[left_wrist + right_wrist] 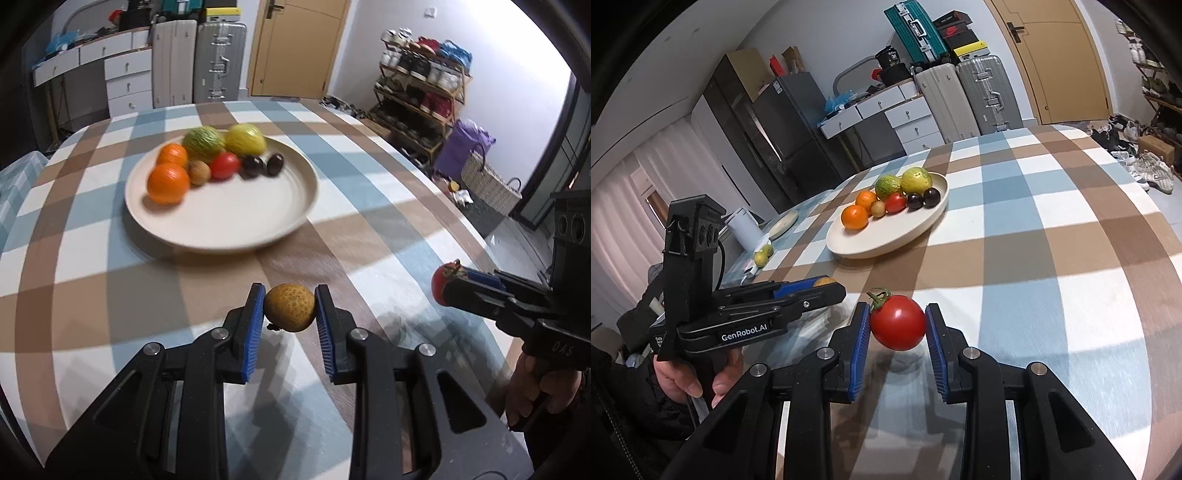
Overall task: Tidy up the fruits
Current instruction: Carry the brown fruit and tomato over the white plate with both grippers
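Black linkage arms with blue pads fill the foreground of both wrist views. Your left gripper (290, 308) is clamped on a small, rough, tan-yellow fruit (290, 307), held just above the checked tablecloth (369, 177). Your right gripper (897, 323) is clamped on a red tomato (897, 322) with a green stem. Ahead of both, well apart from them, sits a cream plate (229, 225) with its fruit grouped along the far side: two oranges (168, 183), two yellow-green fruits (204, 143), a small tan fruit, a small red tomato and two dark fruits. From the right wrist view, white lettering on the left gripper's body reads "GenRobot.AI" (749, 335); from the left wrist view, the right gripper's handle shows "DAS" (562, 349). Behind the table stand suitcases (986, 96), white drawers and a wooden door (295, 44).
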The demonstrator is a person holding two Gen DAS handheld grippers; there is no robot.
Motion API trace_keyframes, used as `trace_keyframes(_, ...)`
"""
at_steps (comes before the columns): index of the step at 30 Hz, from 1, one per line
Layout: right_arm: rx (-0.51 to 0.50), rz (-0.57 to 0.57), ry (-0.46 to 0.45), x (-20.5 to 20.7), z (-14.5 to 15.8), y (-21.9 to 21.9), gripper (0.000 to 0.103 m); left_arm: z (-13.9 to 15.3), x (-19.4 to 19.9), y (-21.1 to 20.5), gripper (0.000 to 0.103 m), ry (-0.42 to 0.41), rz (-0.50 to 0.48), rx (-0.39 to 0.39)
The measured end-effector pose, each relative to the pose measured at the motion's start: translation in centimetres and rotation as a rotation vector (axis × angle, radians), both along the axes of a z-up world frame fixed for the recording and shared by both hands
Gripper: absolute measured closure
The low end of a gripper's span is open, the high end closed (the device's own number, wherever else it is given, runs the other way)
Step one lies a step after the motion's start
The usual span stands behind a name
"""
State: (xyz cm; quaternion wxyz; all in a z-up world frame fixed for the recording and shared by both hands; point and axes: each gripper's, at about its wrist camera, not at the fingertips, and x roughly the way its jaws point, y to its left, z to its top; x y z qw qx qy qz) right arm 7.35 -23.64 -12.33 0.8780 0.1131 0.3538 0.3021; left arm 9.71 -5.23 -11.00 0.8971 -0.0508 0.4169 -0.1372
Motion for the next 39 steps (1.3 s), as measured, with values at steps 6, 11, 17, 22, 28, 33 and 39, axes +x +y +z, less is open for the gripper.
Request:
trace_keyframes(6, -0.014, 0.024, -0.008, 2.4, 0.8, 1.5, 0.073, 0.9, 2.6, 2.0, 0.078, -0.015, 0.039, -0.015)
trace_keyframes(11, -0.019, 0.048, -0.008, 4.7, 1.3, 3.2, 0.073, 1.3, 4.9, 3.1, 0.078, -0.025, 0.054, -0.019)
trace_keyframes(17, -0.04, 0.087, -0.023, 7.8, 2.4, 5.5, 0.073, 1.5, 7.8, 3.7, 0.078, -0.031, 0.06, -0.039)
trace_keyframes(22, -0.055, 0.111, -0.027, 10.5, 3.0, 7.4, 0.073, 1.3, 9.9, 4.0, 0.078, -0.023, 0.073, -0.046)
trace_keyframes(28, -0.044, 0.106, -0.007, 14.5, 2.8, 8.6, 0.073, 0.5, 12.0, 3.9, 0.078, 0.0, 0.071, -0.043)
trace_keyframes(33, -0.007, 0.081, 0.073, 17.5, 1.4, 8.6, 0.072, -0.1, 13.4, 3.9, 0.078, 0.01, 0.065, -0.045)
trace_keyframes(39, 0.005, 0.084, 0.098, 18.6, 0.3, 9.2, 0.072, -0.9, 14.3, 3.8, 0.078, 0.02, 0.057, -0.029)
